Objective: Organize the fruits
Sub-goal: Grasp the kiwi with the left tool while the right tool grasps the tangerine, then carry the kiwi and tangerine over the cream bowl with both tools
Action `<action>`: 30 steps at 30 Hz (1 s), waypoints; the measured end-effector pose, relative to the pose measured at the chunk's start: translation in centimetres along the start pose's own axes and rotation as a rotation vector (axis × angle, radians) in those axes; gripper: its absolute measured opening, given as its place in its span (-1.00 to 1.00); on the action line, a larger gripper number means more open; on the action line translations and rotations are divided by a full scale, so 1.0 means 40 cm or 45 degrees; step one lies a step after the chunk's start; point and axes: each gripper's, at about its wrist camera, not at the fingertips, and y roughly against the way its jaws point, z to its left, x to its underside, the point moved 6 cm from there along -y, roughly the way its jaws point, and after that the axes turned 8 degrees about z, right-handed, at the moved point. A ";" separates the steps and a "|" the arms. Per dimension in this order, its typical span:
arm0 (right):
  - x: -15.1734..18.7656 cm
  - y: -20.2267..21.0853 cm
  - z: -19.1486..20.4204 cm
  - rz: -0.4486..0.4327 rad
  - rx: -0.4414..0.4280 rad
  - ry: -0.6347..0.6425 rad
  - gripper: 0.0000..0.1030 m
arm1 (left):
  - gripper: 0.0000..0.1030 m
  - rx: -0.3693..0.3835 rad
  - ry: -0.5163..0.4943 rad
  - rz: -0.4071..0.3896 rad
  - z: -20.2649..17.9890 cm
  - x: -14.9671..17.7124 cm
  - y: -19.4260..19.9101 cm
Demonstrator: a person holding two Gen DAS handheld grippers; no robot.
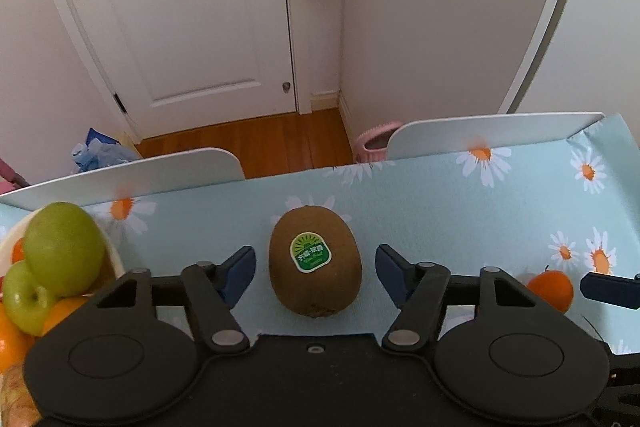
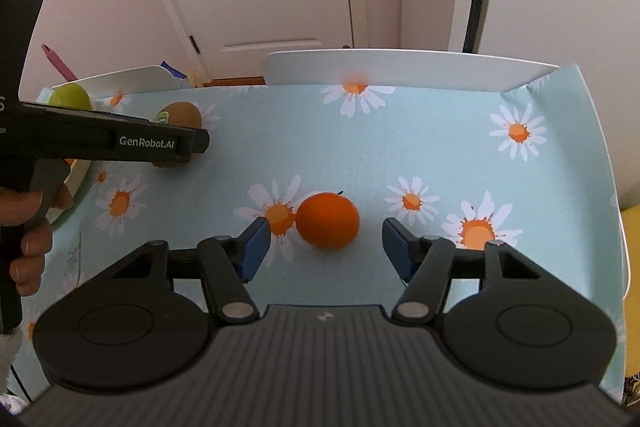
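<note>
The table [image 2: 400, 155], covered in a pale blue daisy-print cloth, is seen with a white bowl [image 1: 114, 257] at its left edge, already heaped with green apples [image 1: 60, 247] and oranges. A kiwi [image 1: 315, 261] with a green sticker is found upright left of centre on the cloth, bracketed by the left gripper [image 1: 316, 271], whose jaws are part open with a small gap on each side; nothing is held. A mandarin [image 2: 328, 219] lies to its right, between the blue pads [image 2: 256, 247] of the right gripper [image 2: 324, 247], likewise part open and empty. For a sound pick, each fruit is best centred between the pads, the mandarin being nearer its left pad, and squeezed gently across its widest part, so that it is neither rolled away nor bruised.
</note>
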 end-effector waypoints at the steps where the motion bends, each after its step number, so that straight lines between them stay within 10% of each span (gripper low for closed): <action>1: -0.001 -0.003 -0.002 0.001 0.003 -0.007 0.45 | 0.29 0.004 -0.003 0.007 -0.001 0.000 -0.005; 30: -0.018 -0.032 0.022 -0.030 0.053 0.007 0.00 | -0.02 0.004 -0.026 0.029 0.021 0.071 0.023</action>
